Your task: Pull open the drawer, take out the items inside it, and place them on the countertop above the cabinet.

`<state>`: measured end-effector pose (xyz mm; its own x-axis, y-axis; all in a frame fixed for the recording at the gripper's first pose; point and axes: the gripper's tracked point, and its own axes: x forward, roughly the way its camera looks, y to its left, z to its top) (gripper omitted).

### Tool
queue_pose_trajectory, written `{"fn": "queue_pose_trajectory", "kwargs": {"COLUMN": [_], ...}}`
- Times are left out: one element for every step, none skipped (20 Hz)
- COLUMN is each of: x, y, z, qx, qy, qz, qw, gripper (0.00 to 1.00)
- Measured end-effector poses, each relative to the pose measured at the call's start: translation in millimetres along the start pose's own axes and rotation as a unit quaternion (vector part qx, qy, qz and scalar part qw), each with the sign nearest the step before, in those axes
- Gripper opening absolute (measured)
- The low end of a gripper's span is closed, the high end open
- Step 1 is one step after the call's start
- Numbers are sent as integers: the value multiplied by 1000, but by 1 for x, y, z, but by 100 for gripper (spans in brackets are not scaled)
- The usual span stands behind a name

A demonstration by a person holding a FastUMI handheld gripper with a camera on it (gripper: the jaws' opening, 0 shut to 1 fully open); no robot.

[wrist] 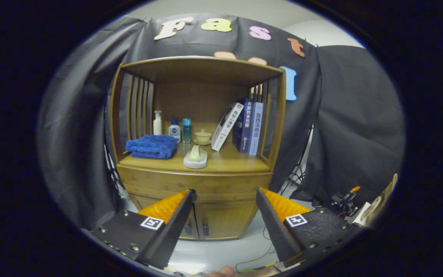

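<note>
A wooden cabinet (200,69) stands against the booth wall, some distance ahead of me. Its drawer (198,180) is the wide front band just under the countertop (233,161), and it is closed, so its contents are hidden. My gripper (224,192) is open with nothing between its fingers. The fingertips frame the lower edge of the drawer front but stay well short of it.
On the countertop lie a folded blue towel (152,147), three small bottles (174,129), a lidded cup (203,136), a pale ceramic piece (195,157) and leaning books (244,127). Two cabinet doors (221,221) with small handles sit below. Cables and gear (344,202) lie on the floor to the right.
</note>
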<state>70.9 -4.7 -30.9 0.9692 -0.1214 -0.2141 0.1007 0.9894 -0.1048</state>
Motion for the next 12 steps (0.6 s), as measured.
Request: {"fn": "queue_pose_trajectory", "kwargs": {"x": [-3, -8, -13, -19, -24, -30, -36, -41, -47, -51, -53, -56], "y": [0, 1, 2, 6, 8, 9, 9, 8, 6, 6, 6, 5], "z": [2, 4, 7, 10, 14, 18, 21, 25, 27, 30, 32, 33], "qx": [0, 1, 3, 4, 5, 4, 3, 3, 4, 5, 6, 6], "qy": [-5, -11, -19, -27, -37, -46, -54, -61, -66, -71, -76, -80], "qz": [6, 14, 21, 34, 43, 49, 53, 53, 52, 54, 55, 56], "qw": [1000, 1000, 1000, 999, 998, 998, 997, 997, 996, 996, 996, 995], "gripper": [99, 99, 99, 99, 99, 99, 99, 99, 99, 99, 99, 99]}}
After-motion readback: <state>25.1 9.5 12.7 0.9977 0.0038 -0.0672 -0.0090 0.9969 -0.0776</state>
